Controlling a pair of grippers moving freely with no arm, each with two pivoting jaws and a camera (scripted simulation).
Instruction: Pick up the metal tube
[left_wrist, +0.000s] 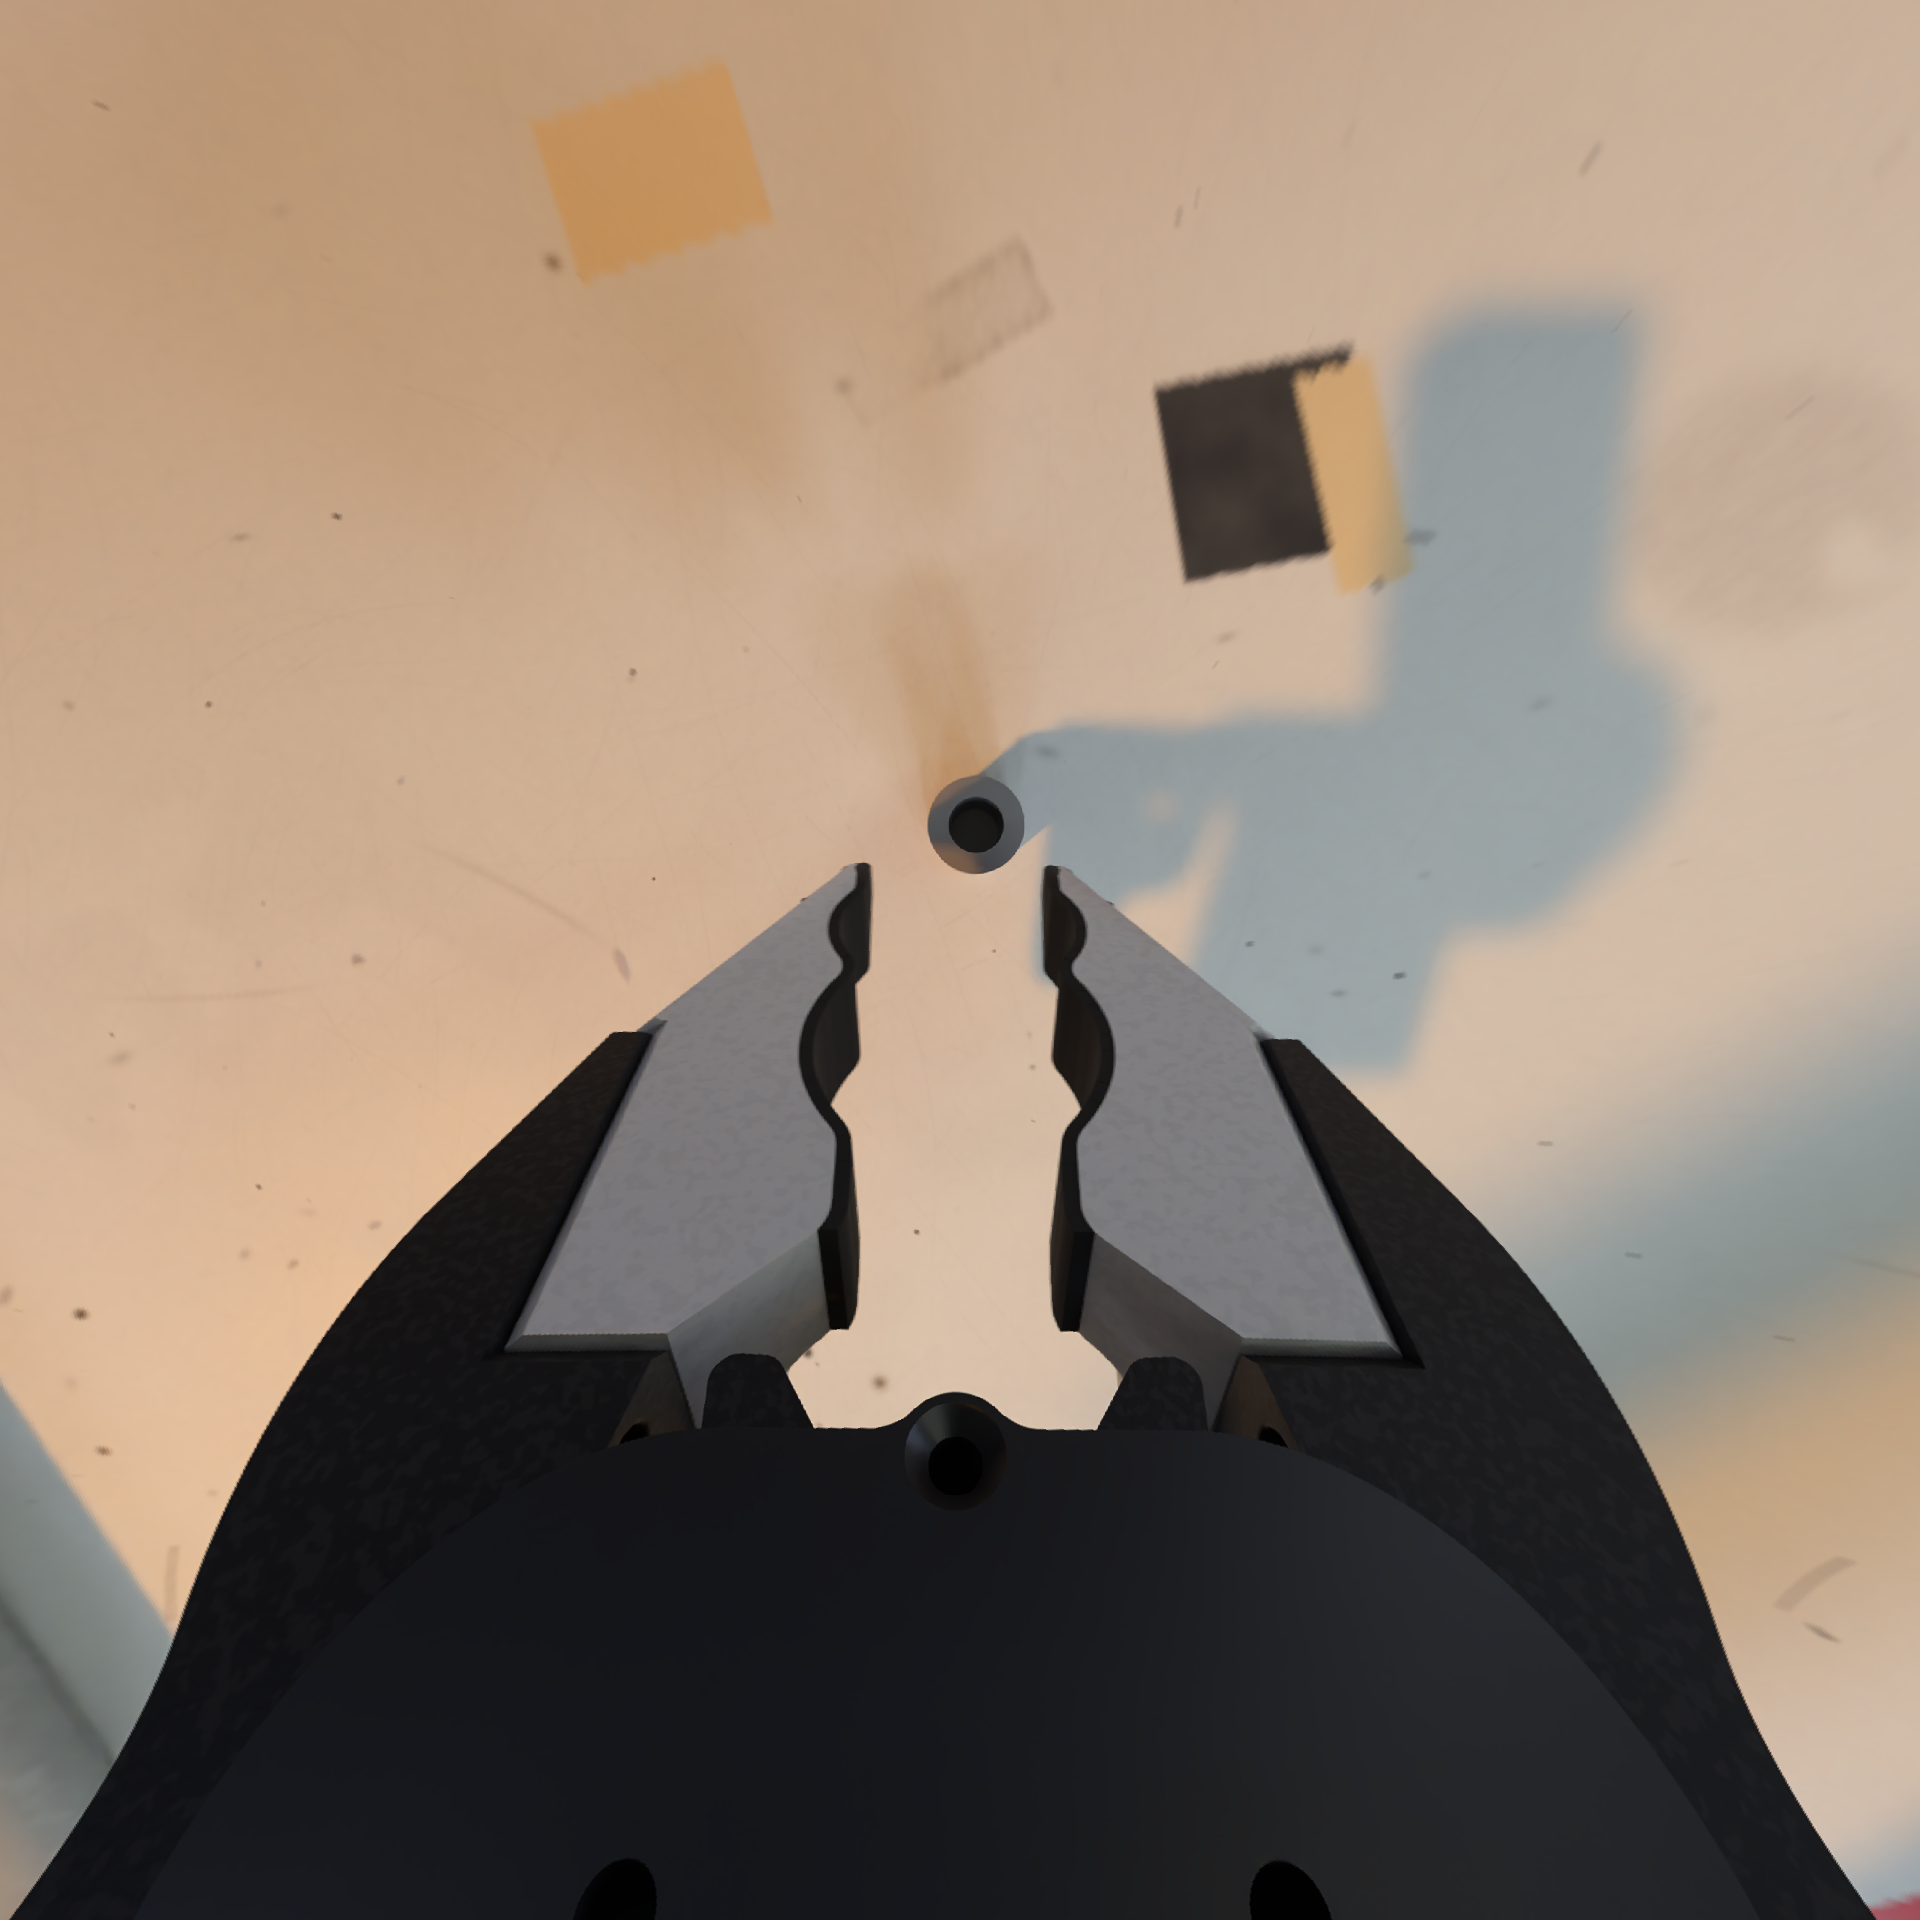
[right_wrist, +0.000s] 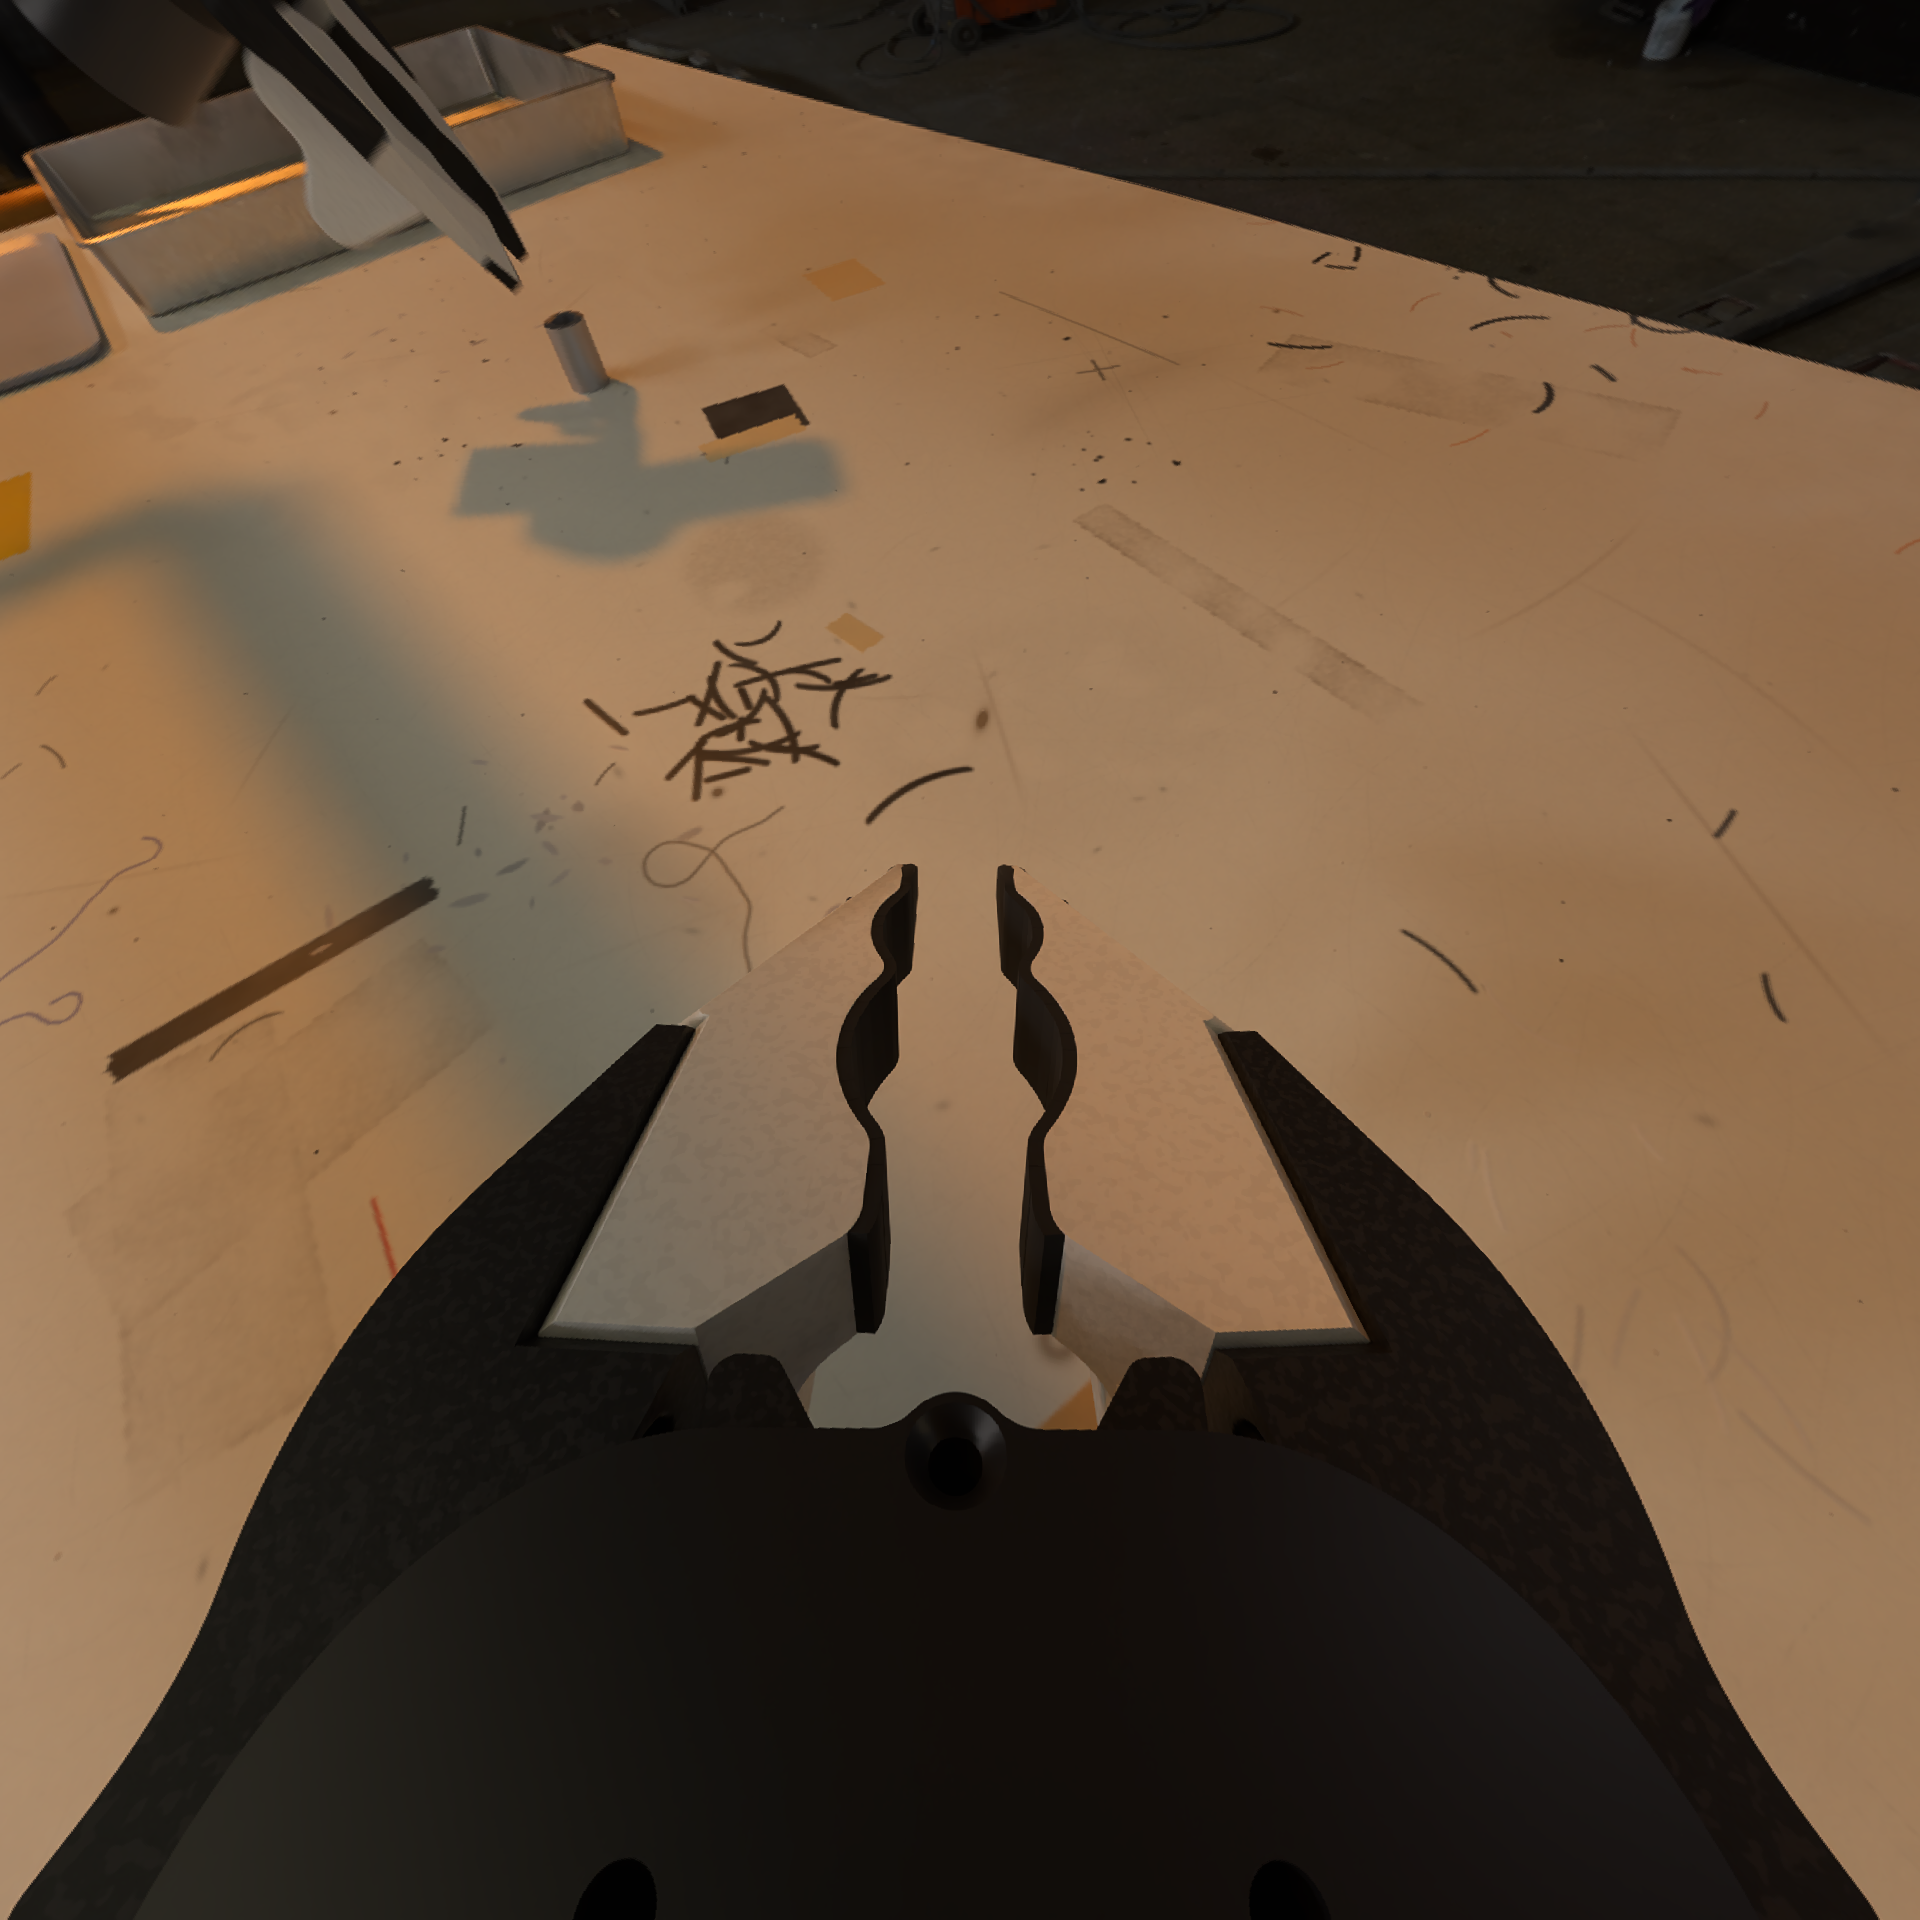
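The metal tube (left_wrist: 976, 827) is a short grey cylinder standing upright on the tan table; the left wrist view looks straight down its open end. My left gripper (left_wrist: 956, 871) is open and empty, hovering just above the tube with its tips short of it. In the right wrist view the tube (right_wrist: 577, 351) stands at the far left, with the left gripper (right_wrist: 507, 266) pointing down just above it. My right gripper (right_wrist: 956, 871) is open with a narrow gap, empty, low over the table and far from the tube.
A metal tray (right_wrist: 343, 177) stands behind the tube at the table's far left. A black patch with tan tape (left_wrist: 1247, 473) lies beside the tube. A pile of dark shavings (right_wrist: 753, 717) lies mid-table. The table's far edge (right_wrist: 1143, 197) drops to a dark floor.
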